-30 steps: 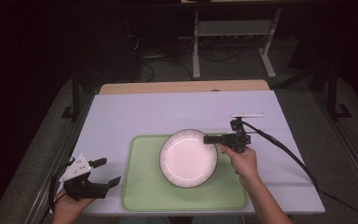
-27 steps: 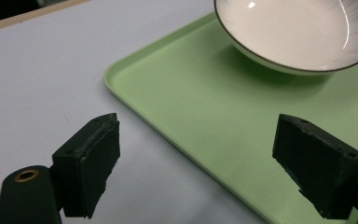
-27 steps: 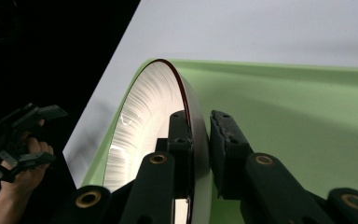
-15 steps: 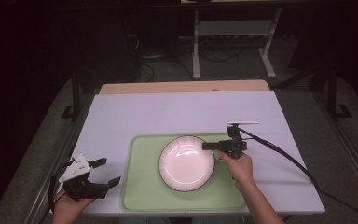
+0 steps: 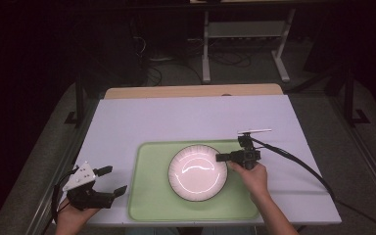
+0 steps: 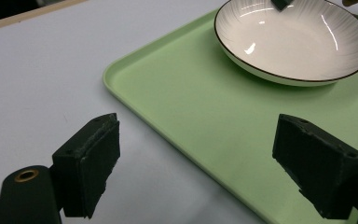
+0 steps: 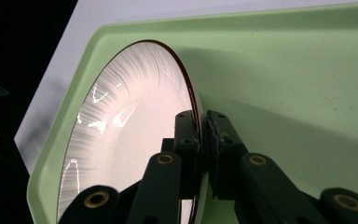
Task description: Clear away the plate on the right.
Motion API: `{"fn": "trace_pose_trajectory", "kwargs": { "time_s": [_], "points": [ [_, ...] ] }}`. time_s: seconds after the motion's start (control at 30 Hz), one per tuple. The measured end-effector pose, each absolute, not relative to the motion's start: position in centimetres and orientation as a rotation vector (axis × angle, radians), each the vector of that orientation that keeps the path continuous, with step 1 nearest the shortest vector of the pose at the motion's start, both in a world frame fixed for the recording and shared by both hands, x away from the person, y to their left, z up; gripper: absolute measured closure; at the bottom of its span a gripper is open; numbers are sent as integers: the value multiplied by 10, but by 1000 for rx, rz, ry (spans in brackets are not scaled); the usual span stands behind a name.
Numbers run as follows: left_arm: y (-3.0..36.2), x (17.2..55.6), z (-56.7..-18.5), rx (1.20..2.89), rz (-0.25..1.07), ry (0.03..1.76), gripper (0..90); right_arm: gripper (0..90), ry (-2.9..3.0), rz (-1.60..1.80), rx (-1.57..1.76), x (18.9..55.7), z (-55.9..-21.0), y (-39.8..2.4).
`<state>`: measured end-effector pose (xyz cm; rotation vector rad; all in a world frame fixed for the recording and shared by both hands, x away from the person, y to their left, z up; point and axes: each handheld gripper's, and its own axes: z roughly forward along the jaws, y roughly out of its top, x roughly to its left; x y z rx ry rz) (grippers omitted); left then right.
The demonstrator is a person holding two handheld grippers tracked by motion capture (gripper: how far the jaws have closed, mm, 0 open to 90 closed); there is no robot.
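White ribbed plate [image 5: 198, 172], dark-rimmed, probably glazed, pinched by right gripper [image 5: 223, 157] jaws; left gripper [image 5: 111, 181] jaws spread.

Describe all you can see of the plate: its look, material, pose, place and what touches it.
The plate is round, shallow and white, glossy like glazed ceramic, with fine ribbed lines running in from a thin dark rim. It is empty. It lies on the green tray, roughly at its middle; whether its gripped edge is lifted cannot be told. The right claw is shut on its rim, one jaw inside and one outside. The left claw stands open, apart from it, at the tray's near edge.
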<state>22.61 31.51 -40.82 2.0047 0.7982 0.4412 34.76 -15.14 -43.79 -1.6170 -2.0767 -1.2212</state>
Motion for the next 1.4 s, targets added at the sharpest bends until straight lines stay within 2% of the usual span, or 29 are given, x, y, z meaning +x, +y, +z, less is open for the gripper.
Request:
{"fn": "trace_pose_trajectory", "kwargs": {
  "time_s": [1.1,1.27,1.4],
  "points": [
    [315,226,-408,2006,438,800,147,812,-2086,-1127,-1640,344,-448,-144],
    [315,226,-409,2007,438,798,147,789,-2098,-1140,-1629,343,-447,-145],
    [314,226,-409,2008,436,795,147,697,-2147,-1183,-1621,342,-441,-150]
  ]
}}
